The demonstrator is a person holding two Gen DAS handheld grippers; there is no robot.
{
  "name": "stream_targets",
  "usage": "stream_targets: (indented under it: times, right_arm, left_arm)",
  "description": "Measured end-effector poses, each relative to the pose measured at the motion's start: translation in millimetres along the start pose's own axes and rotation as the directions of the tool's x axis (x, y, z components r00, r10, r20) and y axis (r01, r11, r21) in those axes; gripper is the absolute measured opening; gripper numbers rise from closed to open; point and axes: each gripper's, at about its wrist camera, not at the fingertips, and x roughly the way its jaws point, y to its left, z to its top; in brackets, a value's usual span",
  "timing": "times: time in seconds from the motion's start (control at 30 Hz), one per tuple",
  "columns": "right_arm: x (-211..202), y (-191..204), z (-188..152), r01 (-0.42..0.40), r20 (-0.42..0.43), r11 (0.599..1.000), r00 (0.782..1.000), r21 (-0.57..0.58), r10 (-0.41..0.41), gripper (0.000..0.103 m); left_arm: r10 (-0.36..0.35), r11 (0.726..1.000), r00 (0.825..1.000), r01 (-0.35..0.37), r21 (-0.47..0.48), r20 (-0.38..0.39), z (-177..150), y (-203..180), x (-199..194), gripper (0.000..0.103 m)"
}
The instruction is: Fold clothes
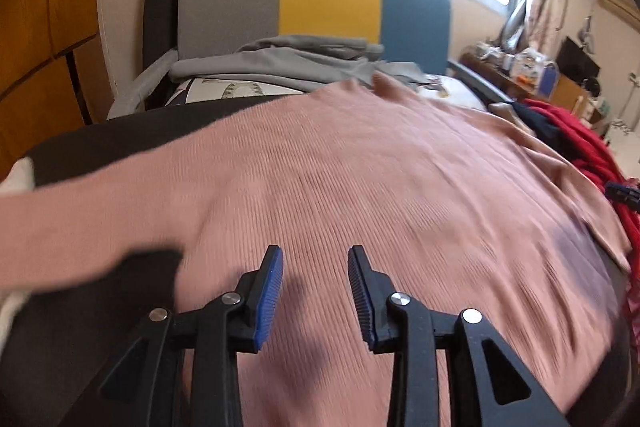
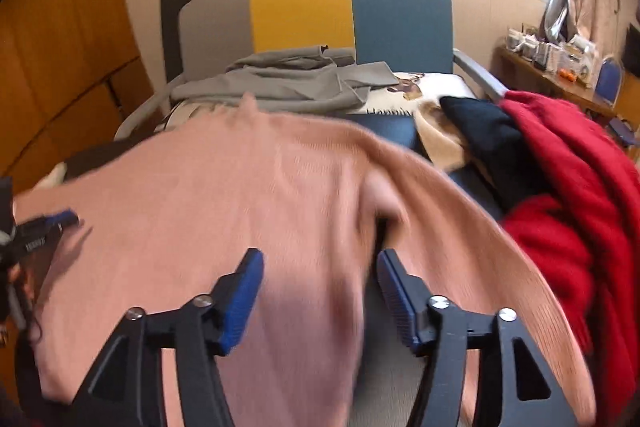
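At the bottom of the left wrist view the left gripper [image 1: 315, 291] stands with its jaws parted and nothing between the blue pads, hanging just above the pink ribbed sweater [image 1: 340, 179]. In the right wrist view the right gripper [image 2: 320, 291] is spread wider, also empty, poised over the seam where the body of the pink ribbed sweater [image 2: 224, 195] meets a sleeve [image 2: 460, 227] that curves off toward the lower right. The garment lies spread flat across a dark surface, filling the middle of both frames; no fold shows yet, so the work on it looks barely begun. To the right waits an unfolded heap: a red knit [image 2: 568, 179], a black garment [image 2: 476, 123] and a cream piece. Farther back, on the seat of the grey, yellow and teal chair [image 2: 304, 3], a grey garment [image 2: 288, 83] lies loosely folded.
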Motion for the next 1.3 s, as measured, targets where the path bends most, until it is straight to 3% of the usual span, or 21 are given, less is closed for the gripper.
stream_targets:
  times: [0.13,0.33,0.43,0.53,0.67,0.73,0.83,0.97,1.03,1.07,1.1,1.13,1.17,1.3]
  right_arm:
    - [-33.2,-2.3,-67.6,0.018,-0.076,0.997,0.997,0.070,-0.013,0.068]
    - [-12.9,-7.6,-122.5,0.050,-0.166,0.979,0.986,0.200,-0.017,0.069]
    - [-10.8,4.2,-124.4,0.089,-0.144,0.976,0.988,0.199,-0.061,0.070]
    - [-8.9,20.4,-124.8,0.078,-0.139,0.984,0.989,0.162,-0.056,0.070]
    - [-7.4,40.1,-130.3,0.124,-0.130,0.991,0.985,0.045,-0.117,0.070]
    - [-9.1,35.8,-132.8,0.115,-0.127,0.990,0.986,0.082,-0.104,0.070]
    - [-7.5,32.6,-132.7,0.118,-0.129,0.987,0.986,0.109,-0.104,0.070]
    - [-3.4,41.4,-129.2,0.127,-0.138,0.989,0.984,0.070,-0.116,0.069]
    - [-3.0,43.6,-127.7,0.116,-0.140,0.991,0.984,0.071,-0.105,0.058]
    - [-4.5,44.6,-127.9,0.110,-0.136,0.992,0.986,0.068,-0.100,0.043]
    - [-7.1,44.7,-128.3,0.100,-0.130,0.993,0.987,0.070,-0.090,0.034]
    - [-8.7,43.6,-128.1,0.087,-0.127,0.993,0.989,0.078,-0.077,0.020]
    - [-9.2,40.9,-127.3,0.075,-0.130,0.993,0.990,0.094,-0.063,0.015]
    - [-17.9,26.4,-127.1,0.046,-0.140,0.985,0.990,0.166,-0.023,0.011]
  left_arm:
    - [0.022,0.997,0.998,-0.026,-0.067,-0.067,-57.7,0.8,-37.8,0.034]
    - [0.014,0.971,0.999,-0.022,-0.240,-0.033,-110.9,22.8,-71.1,0.035]
    - [-0.045,0.954,0.999,0.036,-0.298,-0.023,-121.5,24.7,-69.1,0.035]
    - [-0.090,0.938,0.996,0.081,-0.338,-0.010,-128.2,25.0,-68.0,0.035]
    - [-0.063,0.943,0.998,0.052,-0.329,-0.023,-132.9,28.3,-80.0,0.036]
    - [-0.009,0.949,1.000,0.001,-0.314,-0.025,-139.9,32.0,-90.2,0.036]
    - [-0.070,0.937,0.995,0.041,-0.348,-0.070,-145.5,33.0,-79.5,0.036]
    - [-0.123,0.921,0.992,0.104,-0.375,-0.025,-137.7,21.7,-68.3,0.041]
    - [-0.104,0.919,0.994,0.087,-0.383,-0.024,-133.3,18.3,-61.5,0.040]
    - [-0.089,0.923,0.995,0.070,-0.379,-0.033,-130.6,17.6,-60.0,0.036]
    - [-0.075,0.926,0.996,0.053,-0.375,-0.042,-127.9,16.9,-58.4,0.029]
    - [-0.075,0.924,0.996,0.050,-0.379,-0.051,-127.2,20.0,-58.1,0.013]
    - [-0.084,0.920,0.995,0.054,-0.389,-0.061,-127.7,25.2,-58.5,0.010]
    - [-0.081,0.918,0.993,0.039,-0.395,-0.090,-126.8,41.4,-72.2,0.008]
